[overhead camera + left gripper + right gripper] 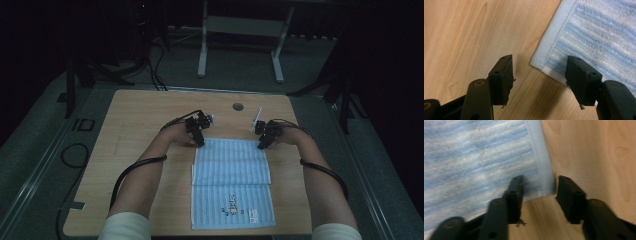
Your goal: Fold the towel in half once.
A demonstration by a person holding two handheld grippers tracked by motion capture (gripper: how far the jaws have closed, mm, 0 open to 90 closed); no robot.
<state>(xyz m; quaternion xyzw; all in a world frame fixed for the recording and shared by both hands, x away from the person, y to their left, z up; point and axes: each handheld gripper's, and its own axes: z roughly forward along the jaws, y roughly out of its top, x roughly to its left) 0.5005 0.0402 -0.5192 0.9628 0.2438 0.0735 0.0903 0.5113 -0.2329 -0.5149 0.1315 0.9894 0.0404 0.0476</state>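
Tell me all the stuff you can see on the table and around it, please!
towel: one, light blue with stripes and a small picture near its close edge, folded, flat on the middle of the table
table: one, light wood, with a round hole near its far edge
frame: one, white metal legs, on the floor beyond the table
left gripper: one, black, jaws open around the towel's far left corner
right gripper: one, black, jaws open around the towel's far right corner
forearms: two, pale sleeves at the bottom

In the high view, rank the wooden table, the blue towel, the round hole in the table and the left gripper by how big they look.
1. Wooden table
2. Blue towel
3. Left gripper, nearer the camera than the tabletop, though clearly bigger than the hole
4. Round hole
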